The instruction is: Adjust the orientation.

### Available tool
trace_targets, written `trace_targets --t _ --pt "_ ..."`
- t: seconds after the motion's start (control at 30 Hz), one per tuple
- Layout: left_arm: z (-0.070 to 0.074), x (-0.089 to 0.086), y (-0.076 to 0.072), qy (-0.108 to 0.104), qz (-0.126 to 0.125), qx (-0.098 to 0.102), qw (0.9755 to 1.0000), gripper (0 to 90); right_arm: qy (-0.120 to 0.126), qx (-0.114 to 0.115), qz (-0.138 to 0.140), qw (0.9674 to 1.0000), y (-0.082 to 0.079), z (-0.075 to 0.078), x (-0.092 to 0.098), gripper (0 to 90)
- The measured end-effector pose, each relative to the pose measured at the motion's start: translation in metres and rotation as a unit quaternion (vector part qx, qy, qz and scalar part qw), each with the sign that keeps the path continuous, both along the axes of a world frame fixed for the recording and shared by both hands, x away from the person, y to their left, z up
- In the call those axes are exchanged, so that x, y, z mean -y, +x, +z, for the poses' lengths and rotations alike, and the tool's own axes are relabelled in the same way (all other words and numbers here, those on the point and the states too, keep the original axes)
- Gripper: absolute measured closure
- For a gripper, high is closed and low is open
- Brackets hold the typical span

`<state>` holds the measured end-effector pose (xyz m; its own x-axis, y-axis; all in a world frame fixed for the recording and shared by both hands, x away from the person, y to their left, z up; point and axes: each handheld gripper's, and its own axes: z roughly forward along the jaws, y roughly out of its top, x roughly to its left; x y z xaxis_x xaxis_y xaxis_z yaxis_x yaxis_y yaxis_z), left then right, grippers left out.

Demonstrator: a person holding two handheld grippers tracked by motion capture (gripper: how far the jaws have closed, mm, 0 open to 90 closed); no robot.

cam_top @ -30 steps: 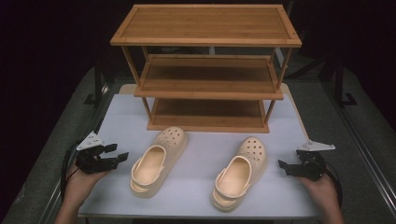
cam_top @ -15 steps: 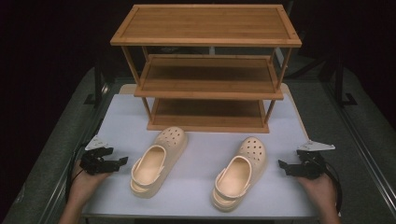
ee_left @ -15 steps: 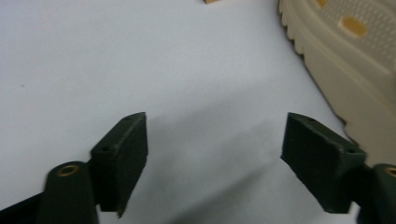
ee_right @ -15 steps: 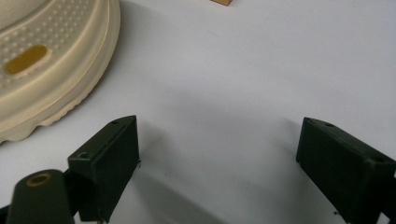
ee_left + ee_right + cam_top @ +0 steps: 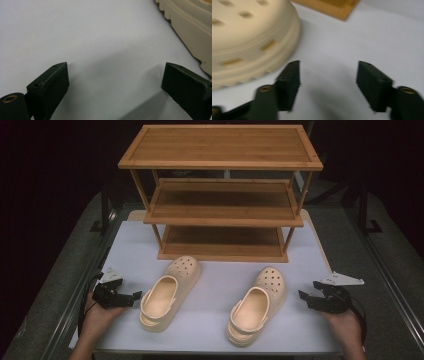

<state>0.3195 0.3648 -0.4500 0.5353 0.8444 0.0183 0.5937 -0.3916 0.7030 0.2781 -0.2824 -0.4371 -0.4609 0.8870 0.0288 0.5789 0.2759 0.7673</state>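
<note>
We see a wooden shelf (image 5: pixel 222 195) at the back of the white table (image 5: pixel 215 285). Two beige clogs (image 5: pixel 169 292) (image 5: pixel 255 305) lie before it. Our left gripper (image 5: pixel 131 298) has just been opening, empty, near the left clog. Our right gripper (image 5: pixel 306 298), seemingly beside the right clog, has been closing on nothing.

The room around the white table top (image 5: pixel 215 285) was very dark, almost black. Light fell from above onto the table, so it looked bright and a little bluish. The three-shelf brown wooden rack (image 5: pixel 220 145) was well lit on top, but its lower shelves sat in shade. In the left gripper view the picture was sharp, and soft grey shadows lay under the black jaws. The right gripper view was blurry, and the cream rubber clog with holes (image 5: pixel 249 40) looked smeared and fuzzy.
</note>
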Motion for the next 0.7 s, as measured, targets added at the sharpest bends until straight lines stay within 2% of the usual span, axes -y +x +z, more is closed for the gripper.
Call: trace_targets --t 0.07,0.2,0.3,0.33,0.4,0.5,0.7 --pt "0.000 0.000 0.000 0.000 0.000 0.000 1.0000 6.5 0.025 0.001 0.010 0.9996 -0.005 0.005 -0.002 49.1" --pt "0.000 0.000 0.000 0.000 0.000 0.000 1.0000 6.5 0.023 -0.001 0.038 0.9990 -0.015 0.007 -0.011 63.7" --pt "0.000 0.000 0.000 0.000 0.000 0.000 1.0000 6.5 0.022 0.013 0.062 0.9978 -0.018 0.008 -0.016 78.6" --pt "0.000 0.000 0.000 0.000 0.000 0.000 1.0000 6.5 0.029 0.010 0.067 0.9973 -0.018 0.007 -0.016 84.1" --pt "0.000 0.000 0.000 0.000 0.000 0.000 1.0000 6.5 0.035 0.001 0.083 0.9959 -0.017 0.005 -0.018 89.2" --pt "0.000 0.000 0.000 0.000 0.000 0.000 1.0000 6.5 0.038 -0.014 0.103 0.9939 -0.017 0.001 -0.022 90.0" --pt "0.000 0.000 0.000 0.000 0.000 0.000 1.0000 6.6 0.051 -0.032 0.124 0.9904 -0.014 -0.001 -0.032 90.0"
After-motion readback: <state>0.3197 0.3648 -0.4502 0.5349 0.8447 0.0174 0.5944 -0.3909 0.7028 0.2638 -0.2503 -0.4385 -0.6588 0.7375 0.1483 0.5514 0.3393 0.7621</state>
